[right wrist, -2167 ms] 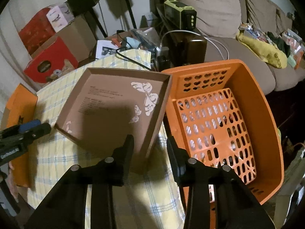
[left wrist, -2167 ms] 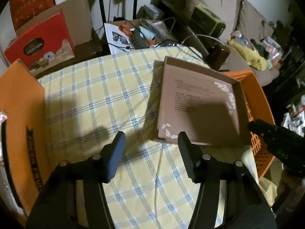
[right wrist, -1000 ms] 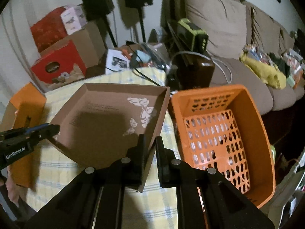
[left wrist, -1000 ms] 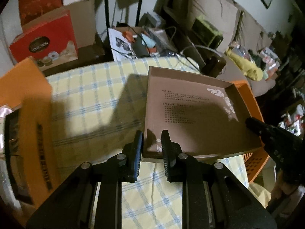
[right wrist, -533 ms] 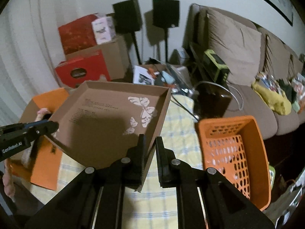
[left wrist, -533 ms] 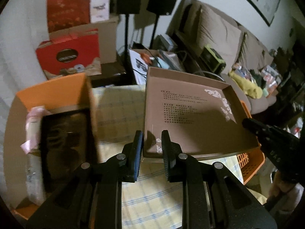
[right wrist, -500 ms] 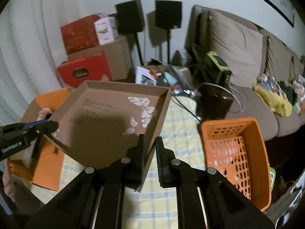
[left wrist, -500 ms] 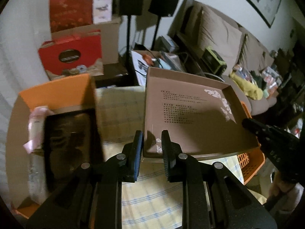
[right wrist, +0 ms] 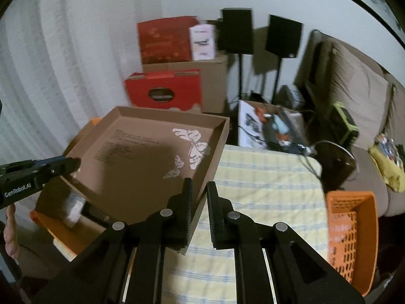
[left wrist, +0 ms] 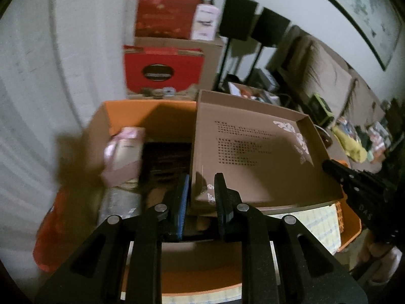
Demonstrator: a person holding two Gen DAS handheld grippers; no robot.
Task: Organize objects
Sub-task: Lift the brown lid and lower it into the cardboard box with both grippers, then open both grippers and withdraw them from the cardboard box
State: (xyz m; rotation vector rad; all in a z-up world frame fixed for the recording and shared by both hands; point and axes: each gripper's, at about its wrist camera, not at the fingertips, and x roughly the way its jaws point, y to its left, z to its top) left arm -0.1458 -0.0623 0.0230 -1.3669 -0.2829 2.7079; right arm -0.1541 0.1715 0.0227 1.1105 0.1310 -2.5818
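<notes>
A flat brown box lid (left wrist: 255,152) with white butterfly prints is held in the air by both grippers. My left gripper (left wrist: 201,190) is shut on its near left edge. My right gripper (right wrist: 200,195) is shut on its near right wall (right wrist: 210,157). The lid hangs partly over an open orange cardboard box (left wrist: 141,116) at the left, which holds a pink packet (left wrist: 124,154) and dark items. In the right wrist view the orange box (right wrist: 58,230) shows below the lid, and the left gripper's body (right wrist: 33,174) is at the lid's far corner.
A table with a yellow checked cloth (right wrist: 265,177) lies to the right. An orange plastic basket (right wrist: 351,233) stands at its right edge. Red and brown cartons (right wrist: 164,91), speakers on stands (right wrist: 238,33) and a sofa (right wrist: 359,96) are behind.
Both grippers closed on the lid, lifted it off the table and carried it left. It now hangs over the orange cardboard box, and the basket has fallen away to the right.
</notes>
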